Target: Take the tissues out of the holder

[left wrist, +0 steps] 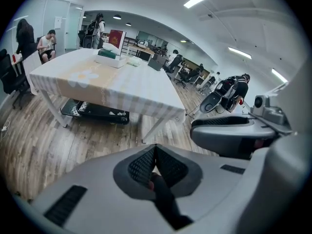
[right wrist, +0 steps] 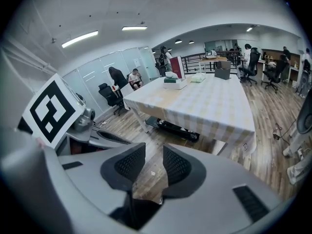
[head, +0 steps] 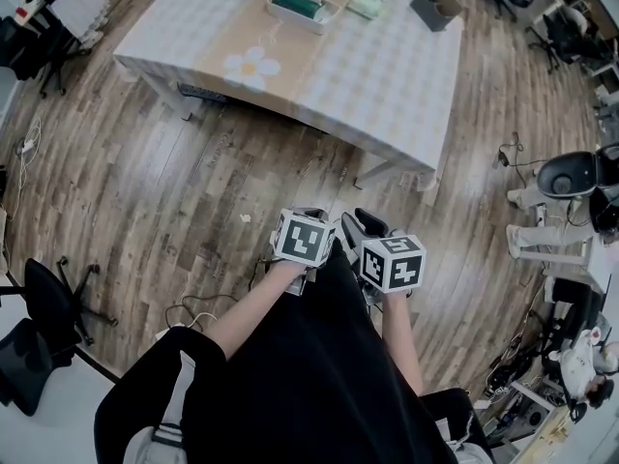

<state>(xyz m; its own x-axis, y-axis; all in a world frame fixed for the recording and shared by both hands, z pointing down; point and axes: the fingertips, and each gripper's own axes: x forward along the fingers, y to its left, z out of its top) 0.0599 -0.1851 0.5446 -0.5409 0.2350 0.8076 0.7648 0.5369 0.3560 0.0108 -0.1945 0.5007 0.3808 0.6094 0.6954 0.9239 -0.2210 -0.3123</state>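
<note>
- Table (head: 387, 75): checked cloth, well ahead of person, bare floor between.
- Left gripper (left wrist: 155, 151): jaws clenched together, nothing between.
- Right gripper (right wrist: 152, 159): jaws slightly parted, empty, floor visible through gap.
- Holder (head: 327, 17): white tray near table's far edge.
- Tissues (head: 295, 1): green pack inside holder, untouched.
- Step, judged: approach.
- Next move calls for closing on table, spreading jaws, aligning over tissues.

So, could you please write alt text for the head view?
Seen from above, a person holds the left gripper and right gripper side by side over a wood floor, short of a cloth-covered table. On it sits a white tray holding a green pack.
</note>
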